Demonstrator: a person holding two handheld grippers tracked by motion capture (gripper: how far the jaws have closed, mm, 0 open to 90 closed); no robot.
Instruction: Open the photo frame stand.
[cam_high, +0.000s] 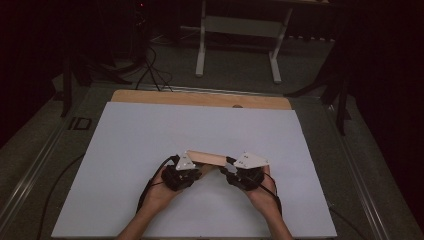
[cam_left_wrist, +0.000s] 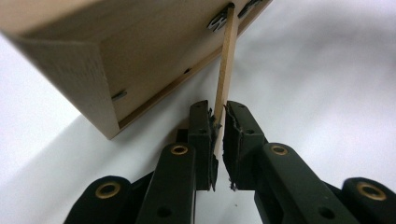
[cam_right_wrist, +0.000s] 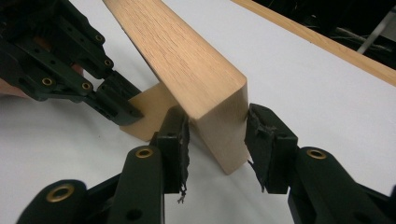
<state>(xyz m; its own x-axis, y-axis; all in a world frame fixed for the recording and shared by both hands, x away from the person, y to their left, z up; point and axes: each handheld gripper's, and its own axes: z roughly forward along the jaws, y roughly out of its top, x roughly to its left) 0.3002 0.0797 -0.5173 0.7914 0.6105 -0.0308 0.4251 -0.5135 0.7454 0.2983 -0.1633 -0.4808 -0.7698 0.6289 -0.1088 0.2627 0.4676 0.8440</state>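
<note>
Wooden box (cam_high: 206, 159) sat low in the middle of the high view, held above the white table (cam_high: 125, 150) between both hands. At its left end, the left gripper (cam_left_wrist: 219, 135) had its fingers (cam_left_wrist: 201, 135) pinching the box's thin hinged lid (cam_left_wrist: 226, 74). At the right end, the right gripper (cam_right_wrist: 217, 133) had its fingers (cam_right_wrist: 268, 140) spread around the box's end; whether both pressed on it I could not tell.

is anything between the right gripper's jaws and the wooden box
Nothing visible. The right gripper has its jaws on either side of the wooden box end, with no other thing between. The left gripper pinches the box's thin lid.
</note>
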